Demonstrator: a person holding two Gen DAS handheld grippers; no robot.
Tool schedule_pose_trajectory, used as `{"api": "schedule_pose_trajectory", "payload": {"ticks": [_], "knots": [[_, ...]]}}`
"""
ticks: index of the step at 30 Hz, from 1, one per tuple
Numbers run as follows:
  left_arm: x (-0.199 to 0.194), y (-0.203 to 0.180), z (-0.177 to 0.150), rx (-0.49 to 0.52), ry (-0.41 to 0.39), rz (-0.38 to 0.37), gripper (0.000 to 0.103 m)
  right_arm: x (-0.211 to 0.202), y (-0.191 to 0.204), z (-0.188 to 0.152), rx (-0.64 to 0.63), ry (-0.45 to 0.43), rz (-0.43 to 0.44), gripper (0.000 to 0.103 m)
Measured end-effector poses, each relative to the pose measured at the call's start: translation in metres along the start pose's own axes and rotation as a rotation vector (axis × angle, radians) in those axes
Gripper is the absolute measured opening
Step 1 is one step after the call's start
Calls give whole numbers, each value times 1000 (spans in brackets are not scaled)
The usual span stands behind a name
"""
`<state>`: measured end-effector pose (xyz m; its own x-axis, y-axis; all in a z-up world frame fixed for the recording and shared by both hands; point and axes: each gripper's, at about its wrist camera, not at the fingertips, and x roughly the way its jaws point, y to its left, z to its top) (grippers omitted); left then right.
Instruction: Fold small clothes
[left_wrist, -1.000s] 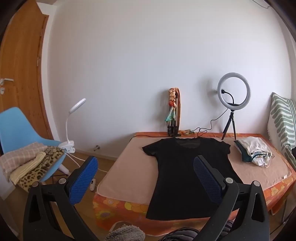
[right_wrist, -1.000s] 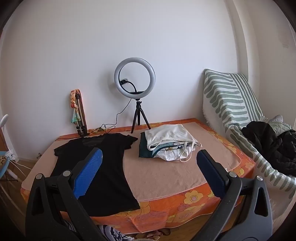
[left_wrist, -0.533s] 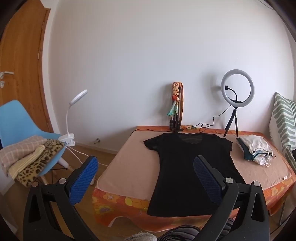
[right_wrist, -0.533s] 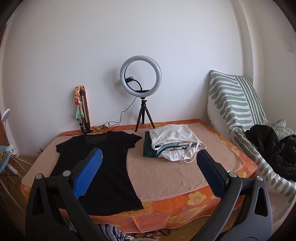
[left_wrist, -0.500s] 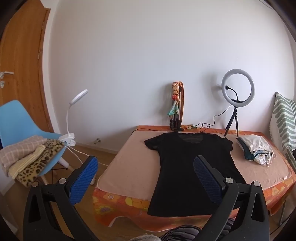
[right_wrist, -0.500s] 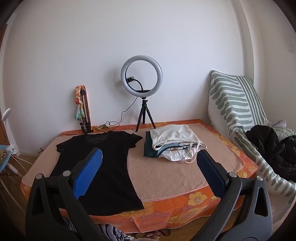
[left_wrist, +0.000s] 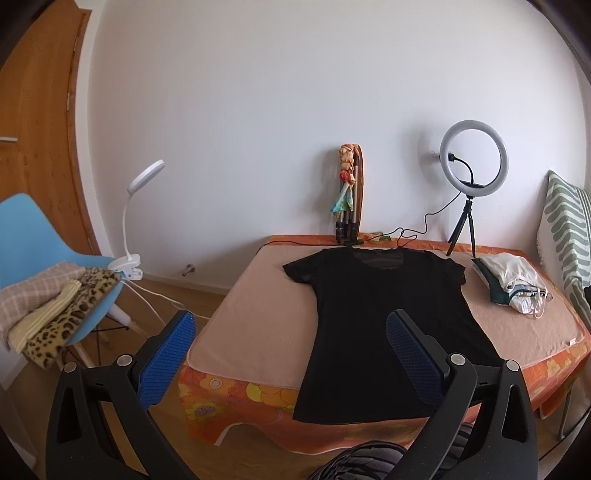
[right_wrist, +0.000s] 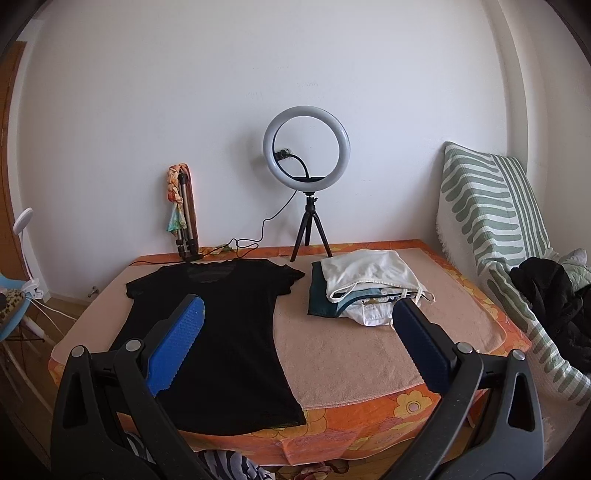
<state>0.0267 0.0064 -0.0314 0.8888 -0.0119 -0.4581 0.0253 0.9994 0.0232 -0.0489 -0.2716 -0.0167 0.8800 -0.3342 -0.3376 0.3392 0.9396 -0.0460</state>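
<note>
Left claw (left_wrist: 286, 352): jaws spread wide, gripping nothing, hanging in the air short of the table (left_wrist: 258, 325). Right claw (right_wrist: 295, 343): same, released and empty, also off the table's near edge.

Black t-shirt (left_wrist: 388, 314) is lying flat just ahead of both claws, neck away from them, hem toward them and drooping slightly over the near edge. From the left claw it is sitting ahead and to the right; from the right claw, ahead and to the left. Sleeves are spread out sideways at the far end.

Handling, as a judgement: thin, light, limp fabric, nothing fragile. It will likely sag and drag on the towel-like cover, so a pinch on one layer may slide the whole shirt. Best holds look like the hem corners nearest the claws, or a shoulder plus same-side hem for a lengthwise fold.

Pose: both claws are being held level, pointing forward and slightly down at the table, side by side, well above the cloth.

Past the right claw, ahead and to the right, a stack of folded clothes (right_wrist: 365, 288) is sitting. Further out against the wall, a ring light (right_wrist: 306, 147) is standing.
</note>
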Motion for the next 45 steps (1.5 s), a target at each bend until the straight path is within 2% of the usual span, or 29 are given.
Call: {"api": "schedule_pose_trajectory", "payload": {"ticks": [3,7,9,11,12,14,17,21,25,32,37,41,45], "knots": [[9,6,-11,-10,17,-8,102,5,9,7,3,-1,65,103],[27,22,-33,-49,75,-29,86,18,28,23,-23,29,167,102],[40,33,-46,-88,115,-70,82,25,39,32,-34,46,212,100],[54,42,-59,-134,170,-115,73,38,49,42,-26,74,265,100],[61,47,-65,-158,195,-144,71,45,54,47,-19,93,290,96],[77,51,-78,-195,247,-190,60,63,66,56,-7,137,327,91],[103,51,-97,-230,326,-263,48,94,90,66,8,207,382,89],[126,46,-120,-248,390,-319,44,142,133,83,-29,285,418,89],[146,43,-130,-232,417,-323,44,200,195,90,-66,378,451,89],[169,31,-130,-129,385,-308,44,293,304,78,-164,460,457,84],[181,28,-133,-74,368,-307,44,361,373,53,-216,533,456,83],[192,26,-140,-73,400,-339,26,412,417,21,-236,607,452,78],[196,28,-142,-88,392,-370,18,450,454,-15,-311,661,444,70]]}}
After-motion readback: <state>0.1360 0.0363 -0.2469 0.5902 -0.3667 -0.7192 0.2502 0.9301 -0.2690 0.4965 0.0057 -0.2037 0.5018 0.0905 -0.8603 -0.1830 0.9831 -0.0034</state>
